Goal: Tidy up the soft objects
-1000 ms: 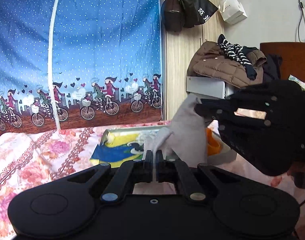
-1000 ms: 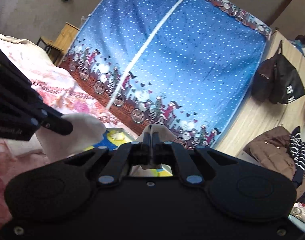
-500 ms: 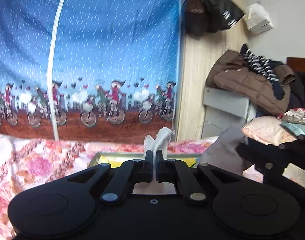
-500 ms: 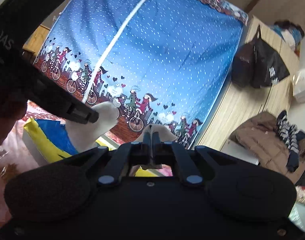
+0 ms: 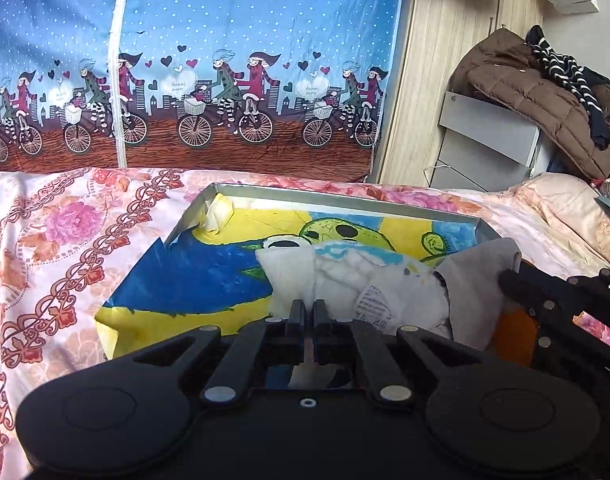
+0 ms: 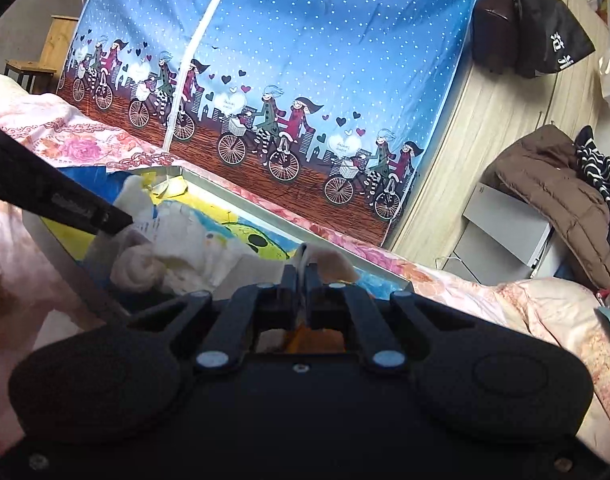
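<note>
From the left wrist camera, the left gripper (image 5: 308, 305) pinches a white cloth (image 5: 357, 280) with jaws nearly shut, over a shallow box (image 5: 345, 196) lined in yellow and blue on a floral bedspread (image 5: 65, 232); the right gripper (image 5: 509, 276) enters at 3 o'clock (gripping the cloth's gray edge). From the right wrist camera, the right gripper (image 6: 303, 270) clamps that cloth (image 6: 185, 256) narrowly, the left gripper (image 6: 121, 220) at 9 o'clock.

L gripper (image 5: 304, 307): jaws pinched nearly together, thin bit of white fabric caught between, aimed fwd and slightly down. R gripper (image 6: 300, 273): jaws also closed on pale fabric. In the left wrist view R sits low at right, fingers (image 5: 517, 280) pointing left, close beside L.
</note>
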`<state>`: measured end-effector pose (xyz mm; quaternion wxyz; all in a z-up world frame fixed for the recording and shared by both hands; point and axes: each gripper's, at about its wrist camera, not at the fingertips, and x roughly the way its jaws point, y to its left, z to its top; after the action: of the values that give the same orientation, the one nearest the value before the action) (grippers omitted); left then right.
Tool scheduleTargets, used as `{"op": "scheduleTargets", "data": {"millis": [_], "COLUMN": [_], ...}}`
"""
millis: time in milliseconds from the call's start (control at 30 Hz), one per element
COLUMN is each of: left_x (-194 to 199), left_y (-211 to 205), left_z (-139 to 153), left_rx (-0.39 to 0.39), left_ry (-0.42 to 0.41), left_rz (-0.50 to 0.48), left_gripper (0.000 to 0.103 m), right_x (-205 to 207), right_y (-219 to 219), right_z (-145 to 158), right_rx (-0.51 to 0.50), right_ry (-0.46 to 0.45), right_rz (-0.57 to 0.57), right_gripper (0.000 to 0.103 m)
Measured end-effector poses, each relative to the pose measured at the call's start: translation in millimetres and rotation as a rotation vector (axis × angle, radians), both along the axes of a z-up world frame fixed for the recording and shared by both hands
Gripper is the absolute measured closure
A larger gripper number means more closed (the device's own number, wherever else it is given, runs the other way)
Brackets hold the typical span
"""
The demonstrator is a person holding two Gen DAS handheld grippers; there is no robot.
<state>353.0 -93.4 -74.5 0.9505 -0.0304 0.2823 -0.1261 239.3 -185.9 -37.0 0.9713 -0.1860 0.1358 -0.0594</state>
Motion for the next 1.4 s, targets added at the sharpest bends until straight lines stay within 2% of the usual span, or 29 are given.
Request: {"op": "scheduleTargets", "data": {"millis": [67, 200, 233, 367, 500, 533, 633, 700, 867, 933, 1133, 1400], "left_x": [-3, -14, -16, -28, -54, -65, -100, -124, -179, -199, -244, -302], "left_y": [2, 6, 7, 14, 21, 22, 28, 34, 53, 57, 64, 74], "left_z": [4, 16, 20, 34, 51, 56, 70, 80, 104, 112, 130, 127], "left_rx": [-0.006, -0.009, -0.016, -0.048, -0.052, -0.042, 0.006, 0.029, 0.014, 0.009, -0.027, -0.026], "left_ry": [0.009, 0.001, 0.003, 0.007, -0.037, -0.058, -0.142, -0.199, -0.303, -0.342, -0.367, -0.380], "left_rz": [0.002, 0.004, 0.004, 0.003, 0.021, 0.024, 0.026, 0.030, 0.068, 0.084, 0.088, 0.093], "left_gripper": [0.092, 0.083, 0.078, 0.064, 0.051, 0.046, 0.034, 0.026, 0.006, 0.001, 0.001, 0.001], "right_x": [3, -10, -17, -30, -52, -59, -75, -88, -127, -144, -194, -248], "right_y": [-2, 3, 6, 5, 2, 1, 2, 3, 2, 2, 4, 10], "right_z": [3, 14, 19, 36, 54, 57, 68, 75, 82, 83, 77, 66], "right_rx": [0.001, 0.014, 0.020, 0.039, 0.095, 0.101, 0.115, 0.151, 0.262, 0.300, 0.437, 0.493], "right_ry": [0.002, -0.017, -0.021, -0.034, -0.054, -0.063, -0.107, -0.133, -0.209, -0.236, -0.288, -0.276], "right_rz": [-0.004, -0.013, -0.014, -0.022, -0.029, -0.028, -0.027, -0.029, -0.005, 0.002, -0.003, -0.030], "right_gripper": [0.097, 0.067, 0.061, 0.046, 0.025, 0.017, 0.005, 0.001, 0.001, 0.000, 0.000, 0.000]}}
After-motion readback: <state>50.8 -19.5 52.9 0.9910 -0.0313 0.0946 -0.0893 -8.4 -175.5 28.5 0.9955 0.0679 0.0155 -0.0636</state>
